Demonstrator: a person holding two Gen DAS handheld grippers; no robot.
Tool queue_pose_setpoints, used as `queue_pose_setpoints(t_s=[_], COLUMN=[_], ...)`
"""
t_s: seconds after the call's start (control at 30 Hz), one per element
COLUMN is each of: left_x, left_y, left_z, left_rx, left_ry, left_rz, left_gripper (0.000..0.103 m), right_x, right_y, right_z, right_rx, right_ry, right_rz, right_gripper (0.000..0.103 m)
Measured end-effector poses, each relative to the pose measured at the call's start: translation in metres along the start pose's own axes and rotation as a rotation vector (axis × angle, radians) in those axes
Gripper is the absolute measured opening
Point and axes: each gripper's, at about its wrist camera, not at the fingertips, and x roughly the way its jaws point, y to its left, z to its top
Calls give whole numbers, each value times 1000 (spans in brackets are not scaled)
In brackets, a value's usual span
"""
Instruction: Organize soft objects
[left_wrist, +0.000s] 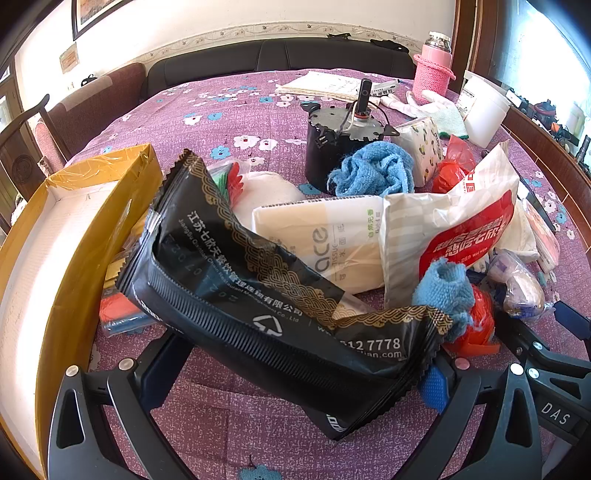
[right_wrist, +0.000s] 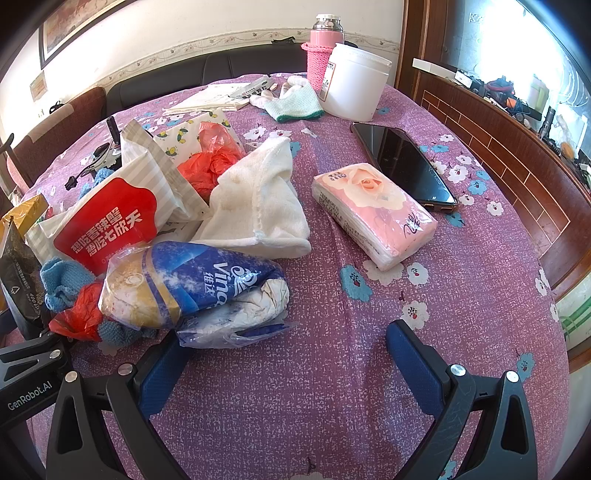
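My left gripper (left_wrist: 295, 373) is shut on a black wet-wipe pack (left_wrist: 266, 295) with gold trim, held across its fingers above the table. A yellow box (left_wrist: 55, 229) with a white inside stands open at its left. Behind lie a beige tissue pack (left_wrist: 332, 240), a red-and-white wipe pack (left_wrist: 454, 229) and blue cloths (left_wrist: 373, 170). My right gripper (right_wrist: 291, 365) is open and empty over the purple cloth. A blue Vinda tissue bag (right_wrist: 192, 288) lies by its left finger, a white towel (right_wrist: 258, 206) and a pink tissue pack (right_wrist: 373, 214) lie ahead.
A black motor (left_wrist: 343, 144) stands behind the pile. A phone (right_wrist: 402, 162), a white tub (right_wrist: 354, 81), a pink bottle (right_wrist: 325, 48), a green-edged cloth (right_wrist: 295, 105) and papers (right_wrist: 214, 98) lie at the back. Red plastic bags (right_wrist: 210, 162) sit among the pile. A wooden ledge borders the right.
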Motion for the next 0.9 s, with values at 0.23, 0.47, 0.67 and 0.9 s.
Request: queue_pose_setpoints(t_s=[0.23, 0.47, 0.67, 0.9], left_x=[0, 0, -1, 1], left_y=[0, 1, 0, -4], left_z=[0, 0, 0, 7], left_rx=[0, 0, -7, -9], left_ry=[0, 0, -1, 51], left_rz=[0, 1, 3, 5], left_gripper=[103, 103, 103, 103], right_x=[3, 0, -1, -1], right_y=[4, -1, -4, -3], right_z=[3, 1, 0, -1], right_rx=[10, 10, 3, 0], right_ry=[-3, 7, 36, 36], right_rz=[-2, 4, 11, 10], right_gripper=[102, 102, 102, 102])
